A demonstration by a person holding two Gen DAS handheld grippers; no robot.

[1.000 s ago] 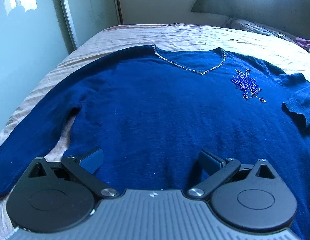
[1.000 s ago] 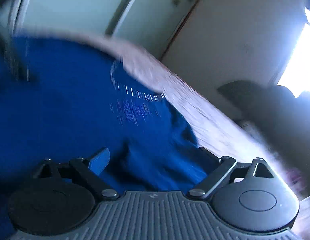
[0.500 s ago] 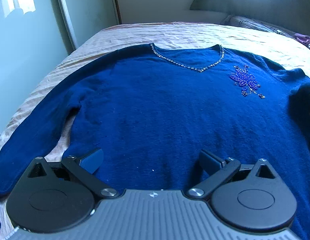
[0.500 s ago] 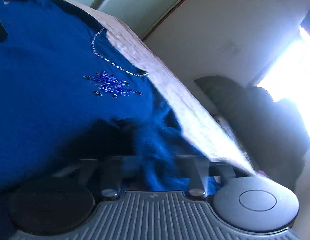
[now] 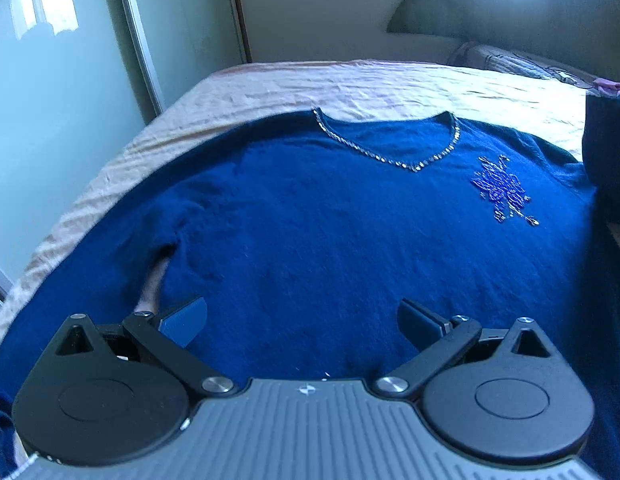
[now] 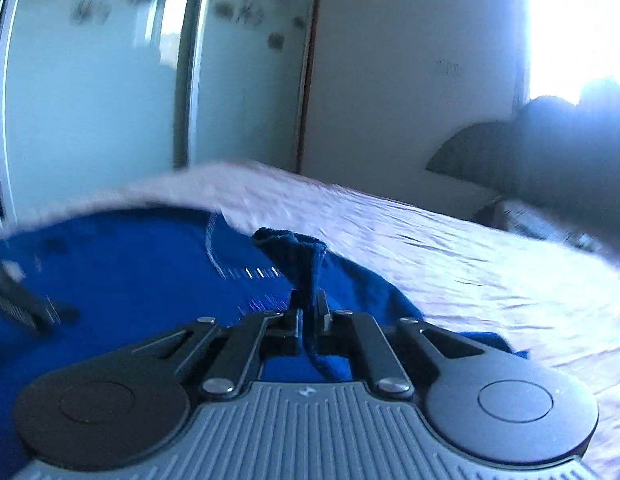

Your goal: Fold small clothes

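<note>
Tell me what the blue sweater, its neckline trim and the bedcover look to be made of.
Blue sweater: soft fuzzy knit, probably wool or a blend; matte, napped surface with lint specks.
Neckline trim: small shiny beads or rhinestones; they glint silver.
Bedcover: thin woven cloth, perhaps cotton, pale pink; fine creases, slight sheen.

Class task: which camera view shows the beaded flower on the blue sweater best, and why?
The left wrist view: the beaded flower lies sharp and unobstructed on the sweater, right of the neckline. The right wrist view shows only blurred streaks of it, beside the right gripper shut on the cuff.
</note>
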